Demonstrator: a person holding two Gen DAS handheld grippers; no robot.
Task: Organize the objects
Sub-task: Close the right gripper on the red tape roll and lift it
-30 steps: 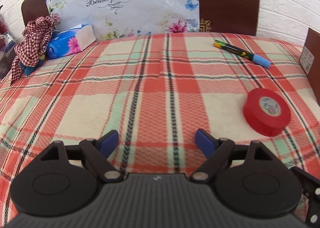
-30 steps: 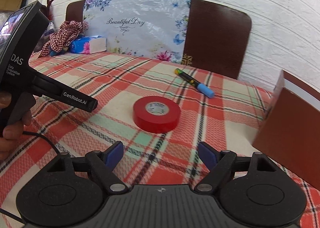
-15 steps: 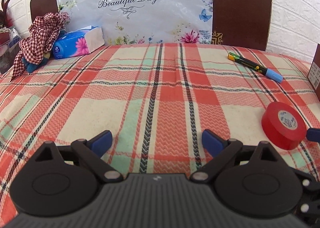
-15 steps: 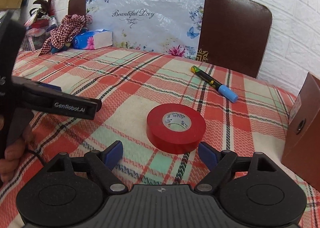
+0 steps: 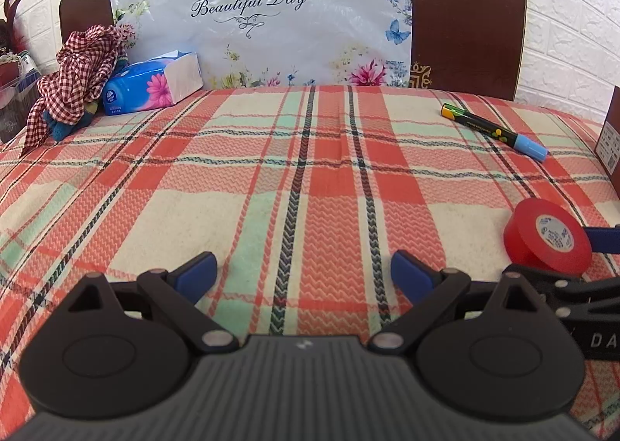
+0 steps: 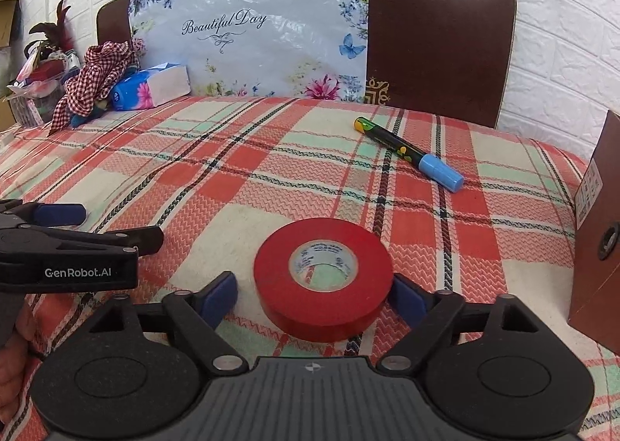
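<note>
the brown box [image 6: 596, 247] at the right edge is cut off, its contents hidden. the right gripper [image 6: 312, 291] tilts down over the plaid-covered bench [image 6: 271, 177], jaws spread and just closing in around the red tape roll [image 6: 321, 278]; the right pad looks to touch it, the left stands clear. the left gripper [image 5: 302, 272] hangs spread over bare cloth, having just widened. a blue-capped marker [image 6: 410, 154] lies beyond the tape. a tissue pack [image 5: 153, 86] sits far left.

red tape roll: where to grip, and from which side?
Pinch the red tape roll across its outer wall, coming in low from the near side. It lies flat, hole up, and already sits between the right gripper fingers, whose jaws have just been closing; pads look not yet pressed.
</note>
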